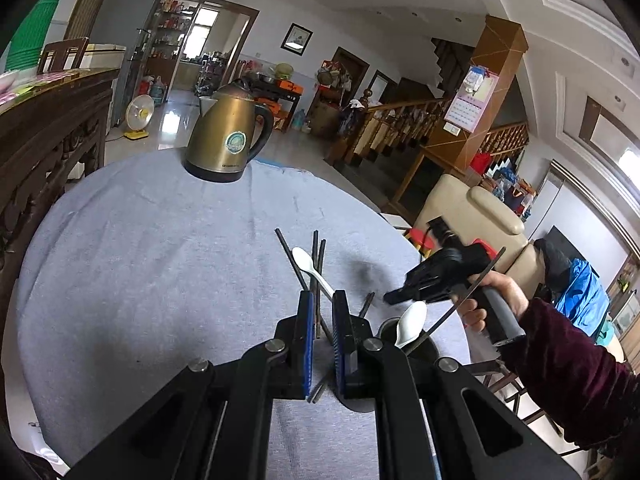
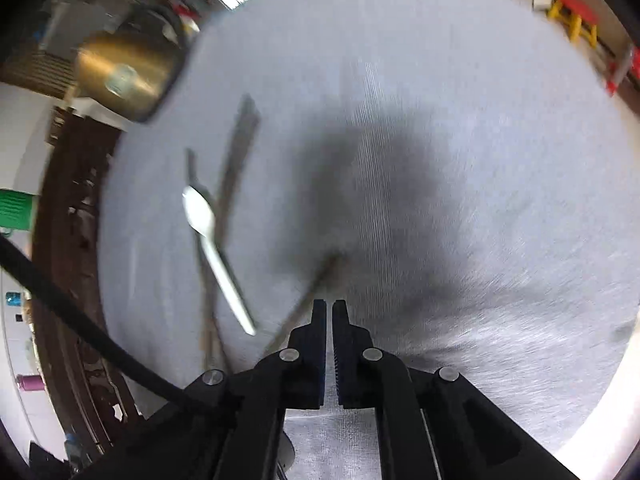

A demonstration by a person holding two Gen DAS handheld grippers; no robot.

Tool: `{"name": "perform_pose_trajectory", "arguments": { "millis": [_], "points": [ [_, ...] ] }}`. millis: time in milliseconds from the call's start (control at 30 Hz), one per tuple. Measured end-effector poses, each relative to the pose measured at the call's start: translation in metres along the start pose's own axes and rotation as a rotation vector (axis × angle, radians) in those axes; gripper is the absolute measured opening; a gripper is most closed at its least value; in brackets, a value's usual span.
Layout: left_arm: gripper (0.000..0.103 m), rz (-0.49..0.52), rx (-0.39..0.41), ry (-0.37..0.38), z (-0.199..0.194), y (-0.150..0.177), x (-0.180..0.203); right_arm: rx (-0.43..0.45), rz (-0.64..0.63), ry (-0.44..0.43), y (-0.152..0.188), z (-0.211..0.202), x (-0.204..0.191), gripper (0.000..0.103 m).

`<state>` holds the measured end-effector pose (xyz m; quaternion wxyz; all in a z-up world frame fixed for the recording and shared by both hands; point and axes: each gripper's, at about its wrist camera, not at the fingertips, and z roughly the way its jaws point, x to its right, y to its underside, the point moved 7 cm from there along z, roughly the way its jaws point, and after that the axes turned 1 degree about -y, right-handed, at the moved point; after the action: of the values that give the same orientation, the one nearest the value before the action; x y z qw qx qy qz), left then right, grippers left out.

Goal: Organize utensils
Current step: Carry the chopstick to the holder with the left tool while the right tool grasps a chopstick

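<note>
**A:** Left wrist view first: why is the left gripper (image 1: 322, 304) so low over the grey cloth-covered table (image 1: 140, 260)?

**B:** It sits over the loose pile. Its blue-padded jaws are drawn almost together, and one of the dark thin chopsticks (image 1: 317, 280) runs through the narrow gap. I cannot tell whether the pads really pinch it or it just lies beneath them.

**A:** And the rest of the pile?

**B:** A white plastic spoon (image 1: 308, 264) lies across the other sticks, just beyond the jaws. They are all still flat on the cloth, so not yet sorted.

**A:** Where do they belong?

**B:** Probably in the dark round cup (image 1: 390, 328) just right of that gripper. A second white spoon (image 1: 412, 320) and a leaning black chopstick (image 1: 476, 284) already stand in it, handles down so they stay upright.

**A:** The right gripper (image 2: 328, 308)?

**B:** It is pinched closed with nothing in it, tilted steeply down at the cloth. A lone chopstick (image 2: 316, 280) lies just beside its tips, likely the next pick.

**A:** That brass-coloured electric kettle (image 1: 224, 136)?

**B:** It stands well apart at the far edge, out of the way.
</note>
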<state>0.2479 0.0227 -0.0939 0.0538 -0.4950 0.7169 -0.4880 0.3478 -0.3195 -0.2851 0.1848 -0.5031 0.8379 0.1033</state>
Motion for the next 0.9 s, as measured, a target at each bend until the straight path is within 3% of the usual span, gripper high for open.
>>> {"name": "perform_pose_trajectory", "arguments": {
  "millis": [200,267,400,500,633,700,733,900],
  "points": [
    [0.008,-0.005,-0.010,-0.018,0.005,-0.004,-0.016,-0.019,0.028,0.003,-0.015,0.018,-0.013,0.008],
    [0.008,-0.005,-0.011,-0.033,0.006,-0.005,-0.023,-0.045,0.005,0.046,-0.018,0.022,-0.023,0.009],
    [0.008,-0.006,-0.016,-0.039,0.008,-0.005,-0.030,-0.115,-0.029,0.093,-0.027,0.031,-0.039,0.020],
    [0.008,-0.002,-0.015,-0.034,0.010,-0.005,-0.031,-0.121,-0.056,0.143,-0.034,0.037,-0.051,0.020],
    [0.008,0.000,-0.017,-0.036,0.009,-0.003,-0.028,-0.084,-0.172,0.266,-0.041,0.041,-0.073,0.019],
    [0.008,-0.005,-0.020,-0.039,0.010,-0.002,-0.028,-0.030,-0.236,0.360,-0.048,0.043,-0.081,0.002],
    [0.008,-0.008,-0.023,-0.043,0.010,-0.002,-0.027,0.009,-0.282,0.397,-0.052,0.045,-0.085,0.002],
    [0.008,0.002,-0.028,-0.062,0.004,-0.001,-0.024,0.047,-0.266,0.329,-0.059,0.045,-0.084,0.001]
  ]
}}
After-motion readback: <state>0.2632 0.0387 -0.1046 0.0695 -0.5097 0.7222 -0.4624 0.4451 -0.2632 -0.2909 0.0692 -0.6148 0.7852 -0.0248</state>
